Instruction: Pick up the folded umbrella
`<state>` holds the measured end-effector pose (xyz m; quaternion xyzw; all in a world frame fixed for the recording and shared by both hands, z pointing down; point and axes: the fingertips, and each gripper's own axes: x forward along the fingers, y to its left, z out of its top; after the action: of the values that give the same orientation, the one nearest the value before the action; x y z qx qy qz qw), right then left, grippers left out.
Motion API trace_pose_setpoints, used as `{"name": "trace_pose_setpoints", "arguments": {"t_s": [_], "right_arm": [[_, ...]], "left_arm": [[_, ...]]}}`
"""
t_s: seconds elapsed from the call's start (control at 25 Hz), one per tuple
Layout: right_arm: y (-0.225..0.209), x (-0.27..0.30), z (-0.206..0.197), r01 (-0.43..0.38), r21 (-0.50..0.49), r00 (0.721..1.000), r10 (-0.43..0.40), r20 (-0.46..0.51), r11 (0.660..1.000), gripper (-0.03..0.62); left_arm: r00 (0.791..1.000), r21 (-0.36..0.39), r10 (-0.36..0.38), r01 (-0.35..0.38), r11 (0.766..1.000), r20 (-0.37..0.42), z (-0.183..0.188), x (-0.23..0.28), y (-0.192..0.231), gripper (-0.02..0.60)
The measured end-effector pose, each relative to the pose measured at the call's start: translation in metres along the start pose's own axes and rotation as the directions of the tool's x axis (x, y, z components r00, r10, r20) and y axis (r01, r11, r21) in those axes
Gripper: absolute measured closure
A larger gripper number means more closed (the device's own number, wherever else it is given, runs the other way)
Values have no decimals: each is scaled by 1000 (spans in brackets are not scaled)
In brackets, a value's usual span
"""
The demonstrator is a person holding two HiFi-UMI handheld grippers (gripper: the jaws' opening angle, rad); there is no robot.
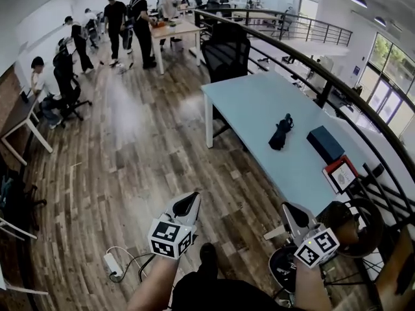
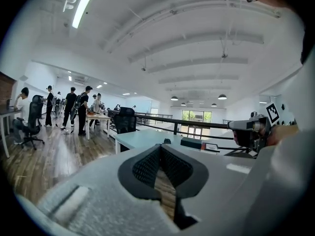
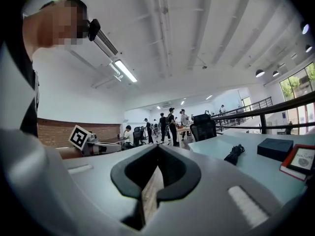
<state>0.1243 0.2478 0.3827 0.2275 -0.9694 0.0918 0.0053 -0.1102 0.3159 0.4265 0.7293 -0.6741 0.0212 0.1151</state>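
1. Nothing is picked up yet. Low in the head view, the left gripper (image 1: 190, 201) and the right gripper (image 1: 289, 210) both have their jaws closed together on nothing, well apart from the target.
2. The approach, opening, grasp and lift all appear still to come.
3. The folded umbrella (image 1: 281, 133) lies right of centre on the pale blue table (image 1: 253, 102). It is black, compact and loosely bundled, and sits near a dark box (image 1: 325, 143).

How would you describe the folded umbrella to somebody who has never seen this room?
Find the blue table with a black chair at its end. Near its middle lies the umbrella, beside a dark box. It is the only soft, crumpled black bundle; the box is flat and hard-edged.
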Motion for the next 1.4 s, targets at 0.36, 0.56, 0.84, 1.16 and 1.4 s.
{"name": "trace_pose_setpoints", "arguments": {"t_s": [0.36, 0.56, 0.84, 1.16, 1.4], "right_arm": [[-62, 109, 8, 50, 34, 999, -49, -19, 998, 594], [-81, 154, 10, 64, 27, 997, -63, -34, 998, 594], [-94, 187, 8, 74, 31, 995, -72, -63, 997, 594], [-133, 208, 6, 83, 67, 995, -79, -60, 994, 594], [-181, 232, 10, 64, 92, 997, -59, -50, 994, 594]], "left_arm": [[998, 19, -63, 64, 998, -14, 36, 110, 75, 575], [996, 15, -90, 90, 996, -29, 42, 151, 107, 575], [989, -8, -141, 140, 990, -46, 44, 189, 125, 575], [983, -2, -165, 165, 986, -75, 45, 231, 125, 575], [982, 13, -162, 164, 986, -94, 52, 282, 121, 575]]}}
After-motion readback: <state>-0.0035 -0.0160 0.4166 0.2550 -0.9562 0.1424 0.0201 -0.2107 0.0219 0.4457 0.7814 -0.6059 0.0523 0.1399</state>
